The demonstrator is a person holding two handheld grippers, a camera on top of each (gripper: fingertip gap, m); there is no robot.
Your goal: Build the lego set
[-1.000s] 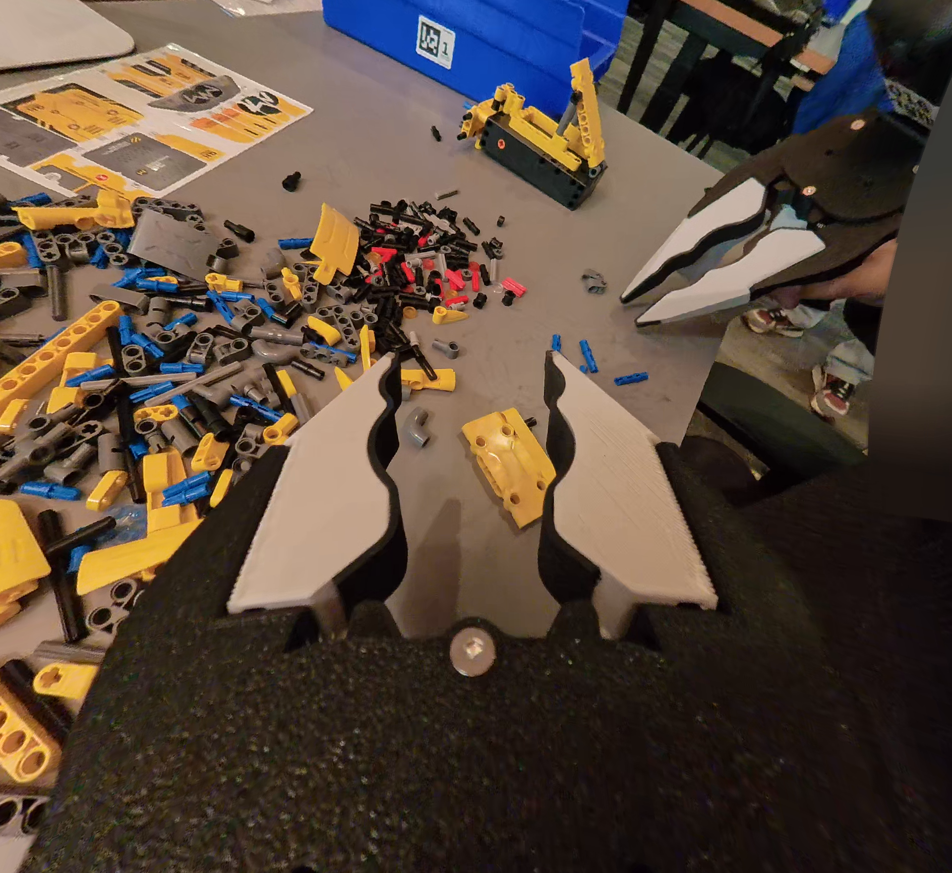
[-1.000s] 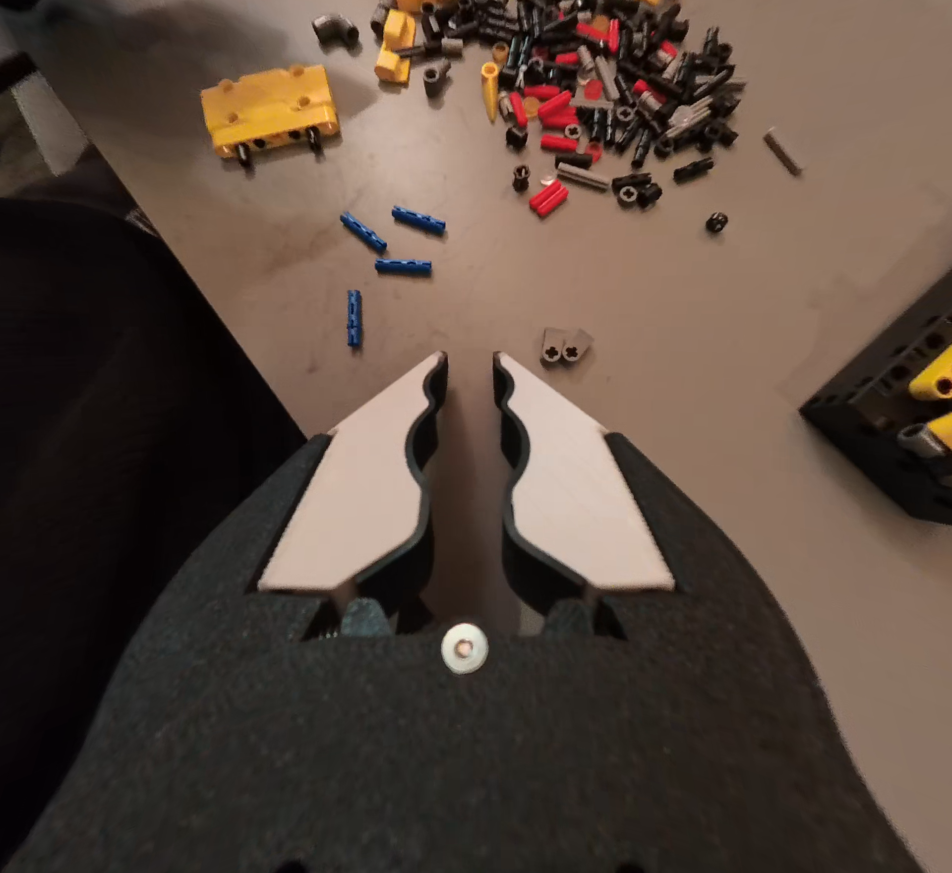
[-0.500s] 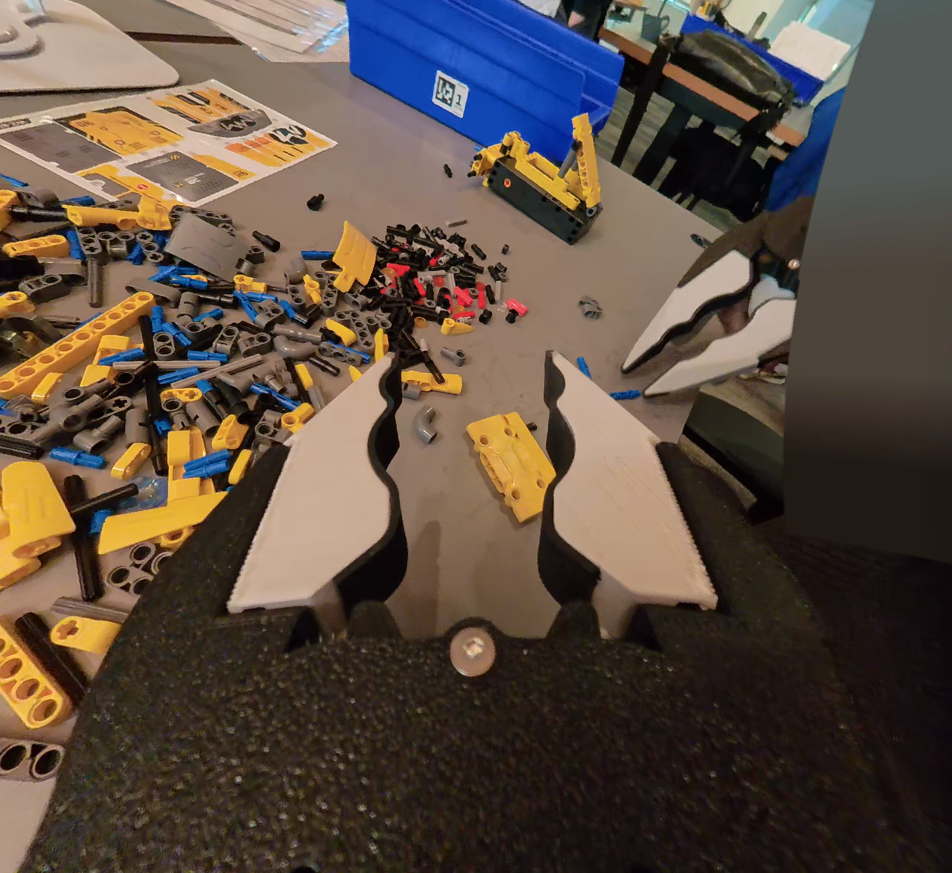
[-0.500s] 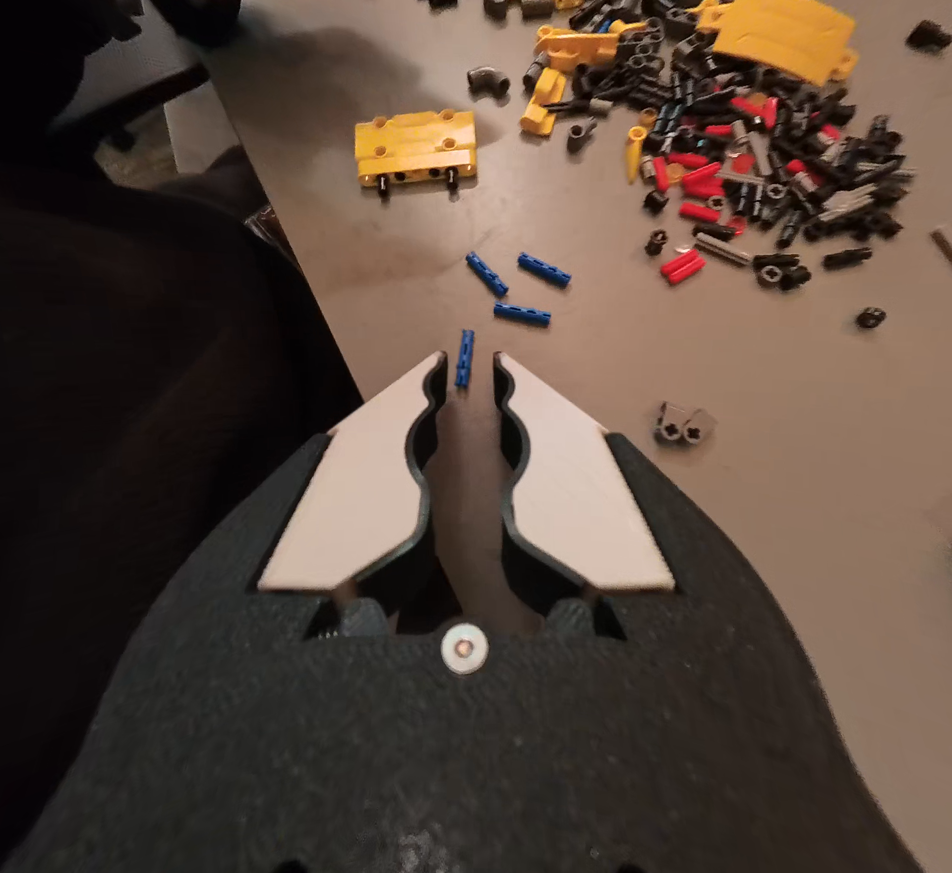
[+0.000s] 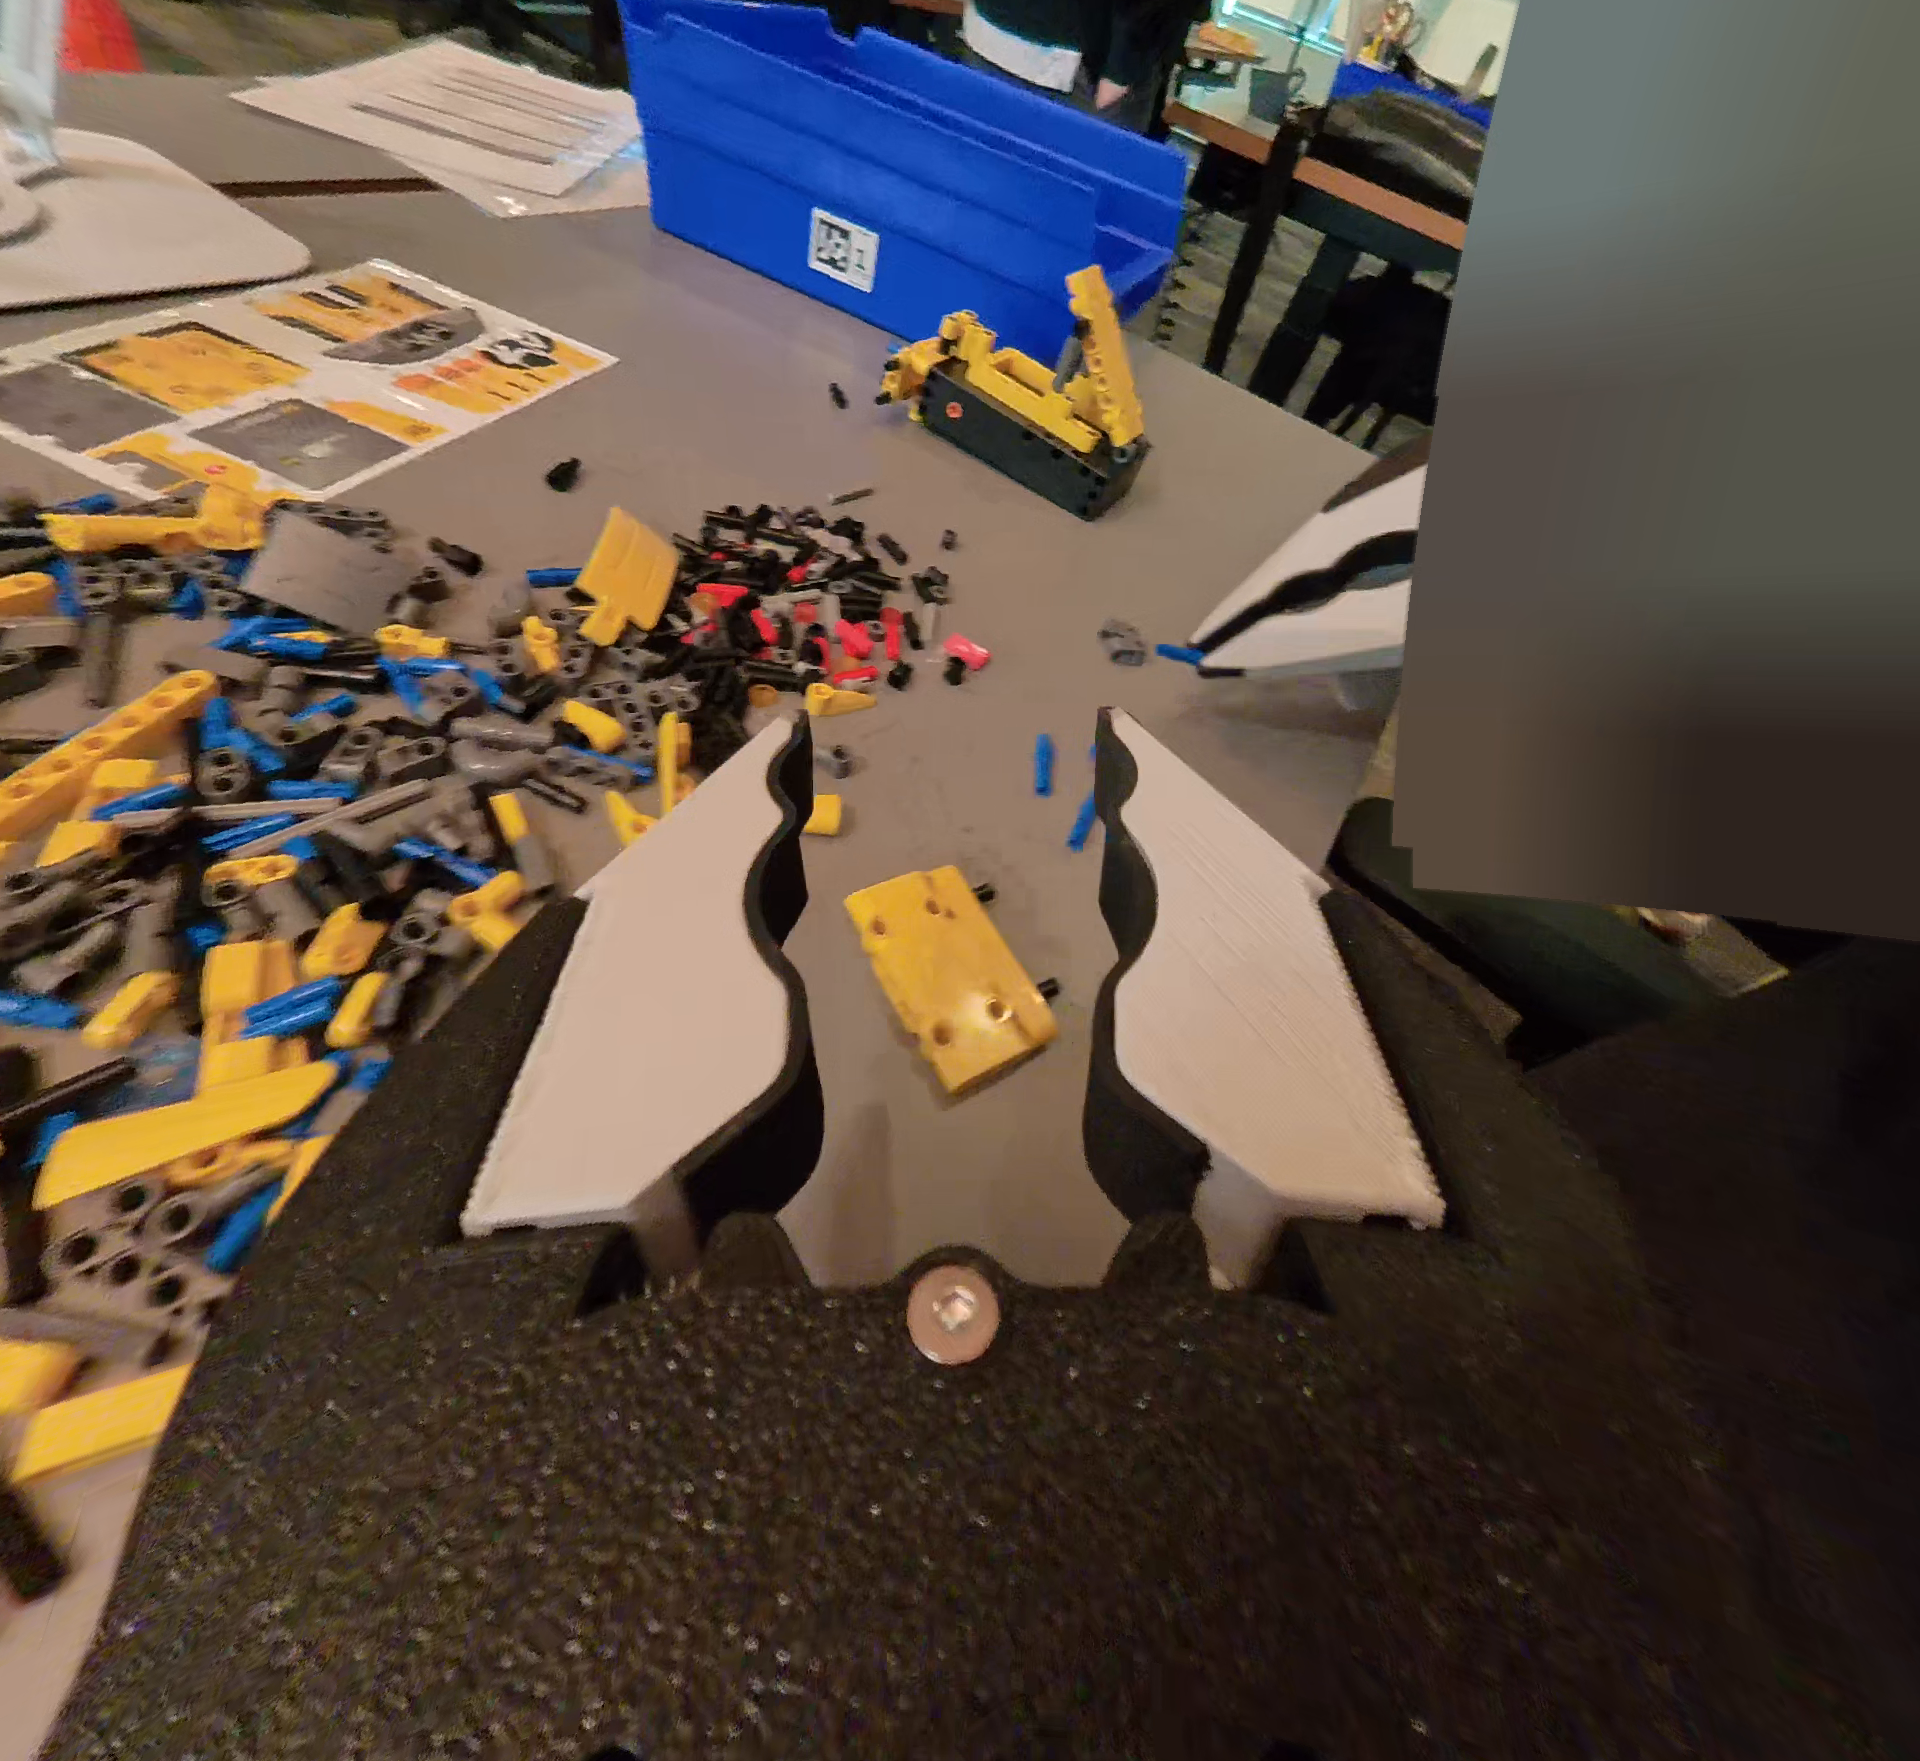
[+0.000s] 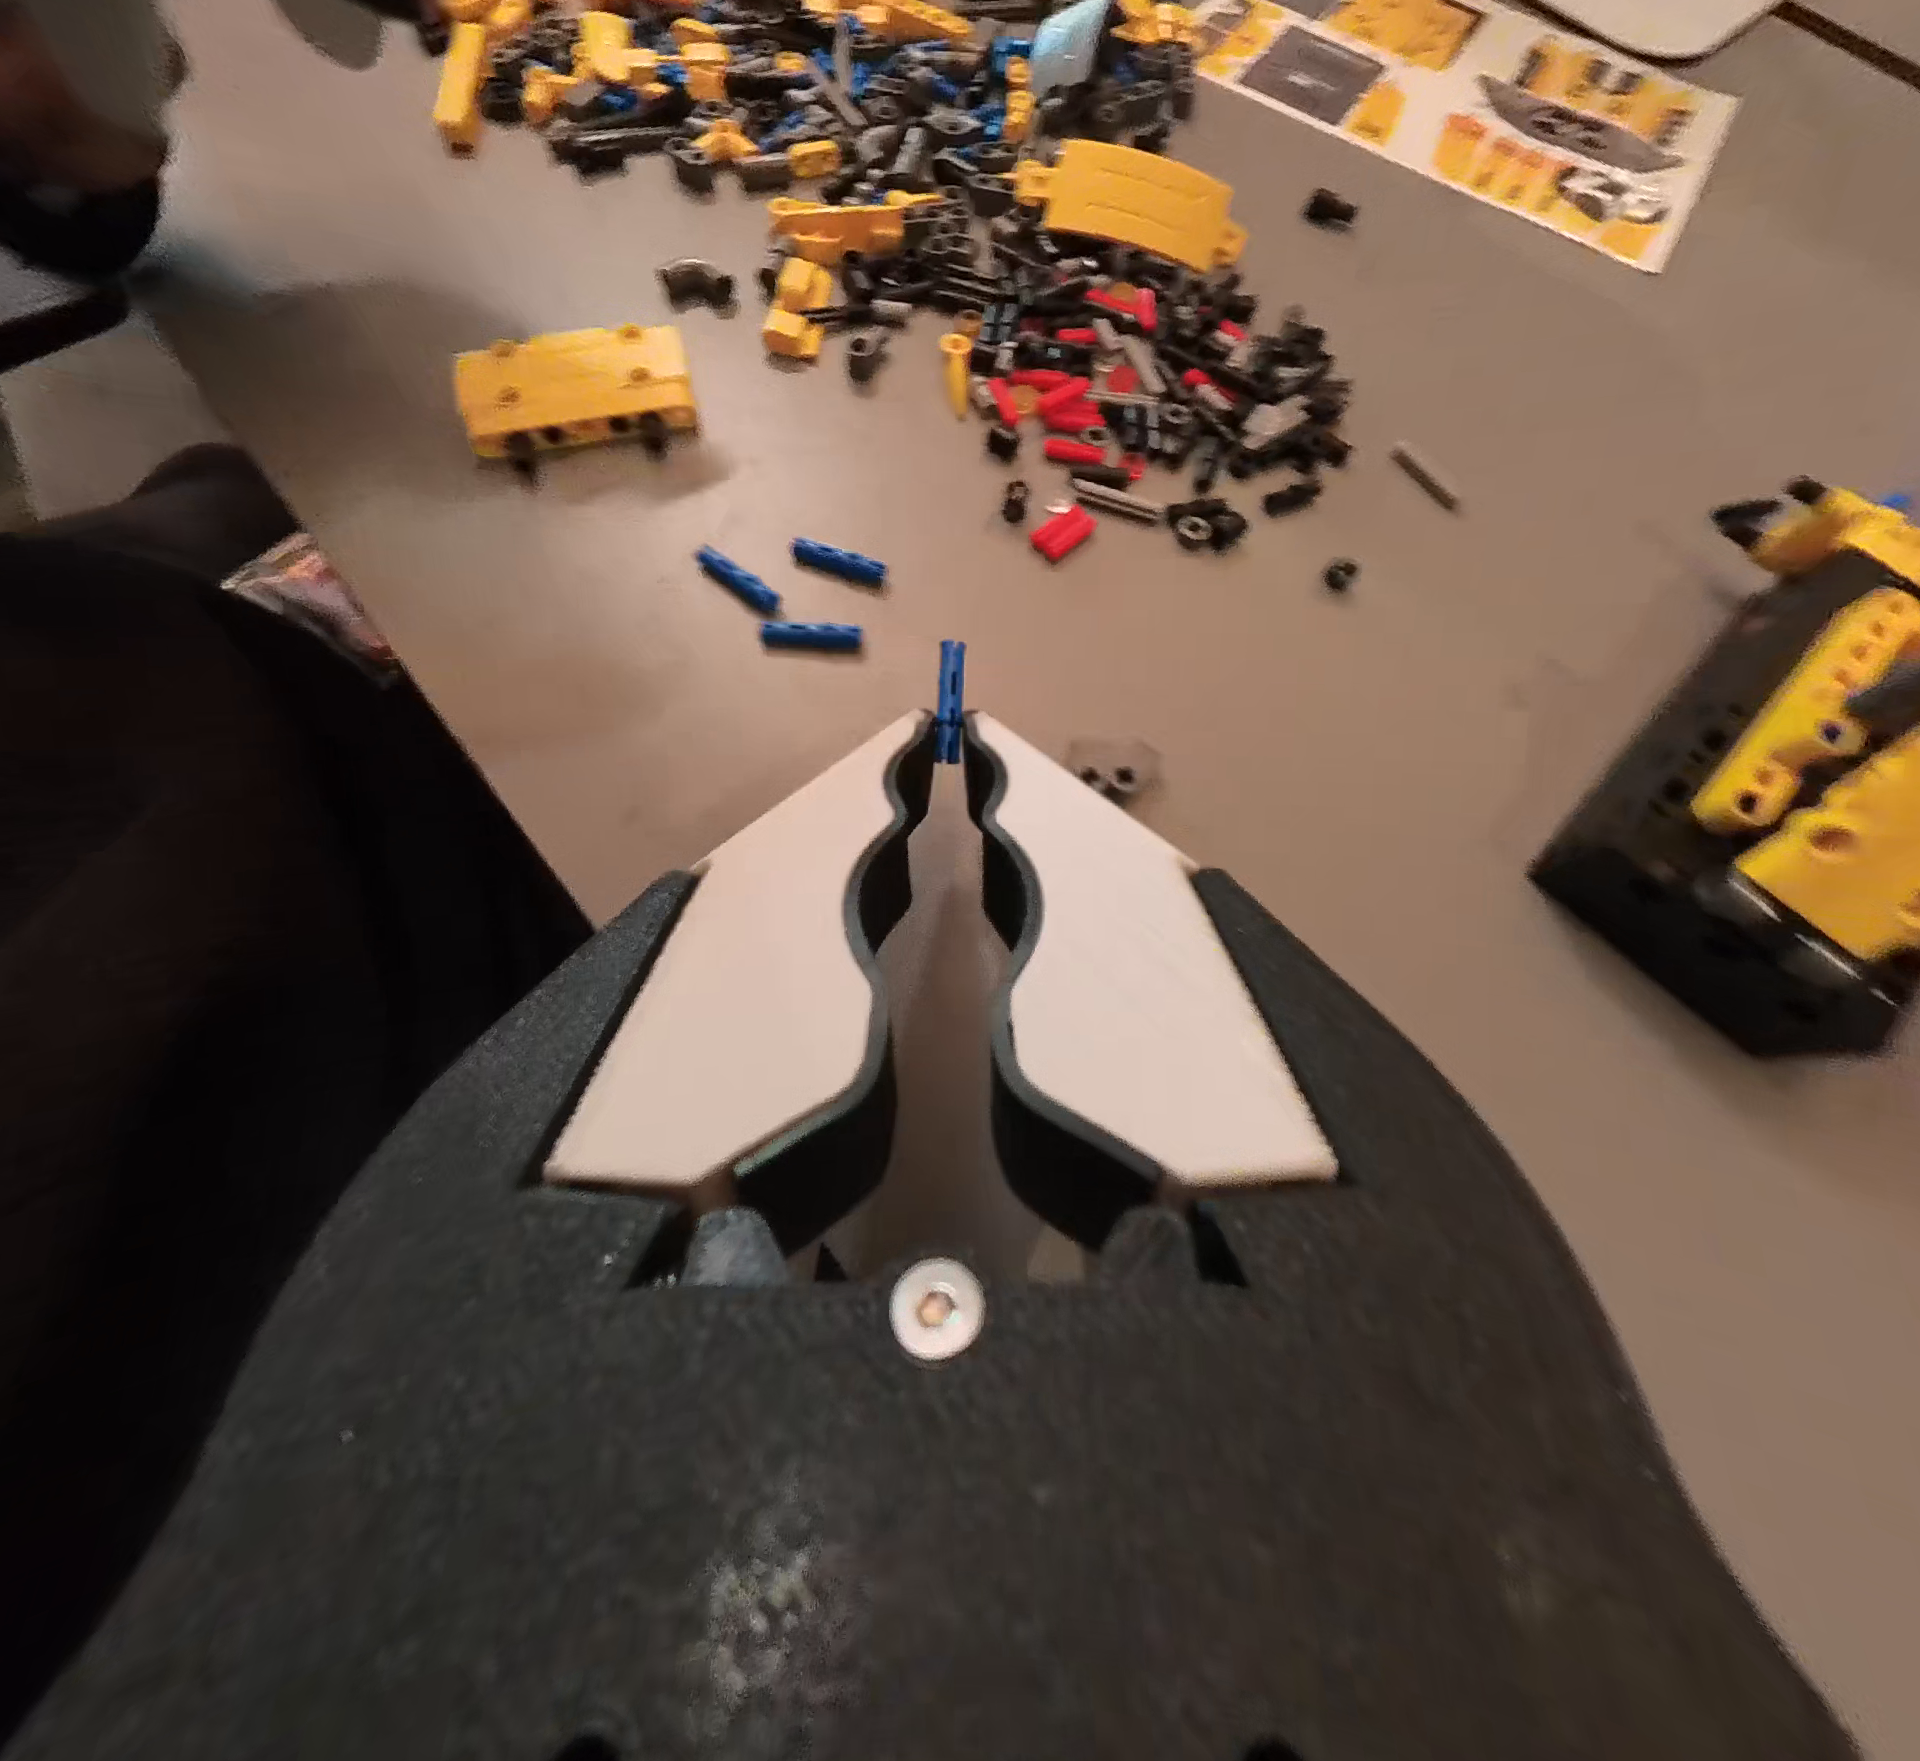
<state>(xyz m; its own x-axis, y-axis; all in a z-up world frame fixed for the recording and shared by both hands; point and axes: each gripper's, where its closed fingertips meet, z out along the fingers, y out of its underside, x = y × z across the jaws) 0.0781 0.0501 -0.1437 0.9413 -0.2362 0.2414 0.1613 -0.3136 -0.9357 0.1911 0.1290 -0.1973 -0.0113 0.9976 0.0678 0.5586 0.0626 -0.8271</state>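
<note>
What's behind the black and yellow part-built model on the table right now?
Directly behind the black and yellow part-built model stands a blue plastic bin bearing a white square sticker. The bin's inside is hidden by its wall, and the table strip between them is covered by the model.

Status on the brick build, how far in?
Early. Done: one partial black-and-yellow assembly stands by the blue bin. In hand: right gripper is shut on a blue pin; left gripper is open above a yellow panel. Left: three blue pins and the big loose-parts pile remain unsorted.
</note>
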